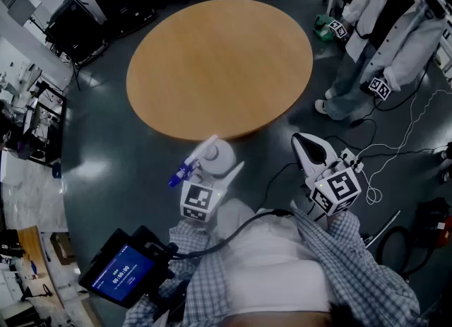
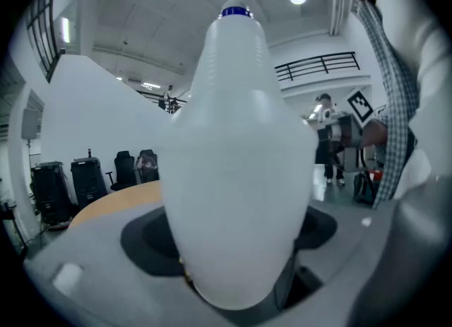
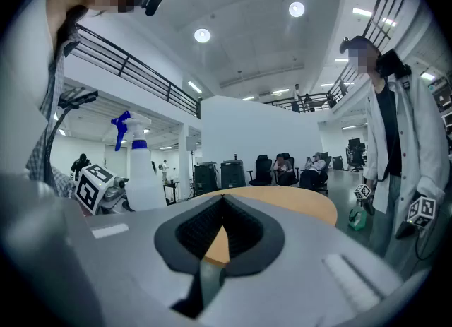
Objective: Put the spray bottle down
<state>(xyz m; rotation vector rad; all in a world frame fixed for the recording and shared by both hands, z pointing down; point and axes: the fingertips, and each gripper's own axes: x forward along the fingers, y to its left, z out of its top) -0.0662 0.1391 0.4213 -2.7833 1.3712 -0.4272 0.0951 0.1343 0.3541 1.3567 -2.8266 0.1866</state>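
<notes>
A white spray bottle (image 1: 216, 155) with a blue trigger head (image 1: 179, 175) stands upright between the jaws of my left gripper (image 1: 219, 168), which is shut on its body. It hangs over the floor just short of the round wooden table's (image 1: 219, 64) near edge. In the left gripper view the bottle (image 2: 236, 170) fills the middle and hides most of the jaws. My right gripper (image 1: 302, 140) is held level to the right of the bottle, its jaws shut with nothing between them. From the right gripper view (image 3: 222, 204) I see the bottle (image 3: 141, 170) at the left and the table (image 3: 304, 204) ahead.
A person in a white coat (image 1: 395, 36) stands right of the table holding marker cubes. Cables (image 1: 395, 156) trail over the grey floor at the right. Black cases and chairs (image 1: 70, 22) line the far left. A lit tablet (image 1: 123, 274) hangs at my lower left.
</notes>
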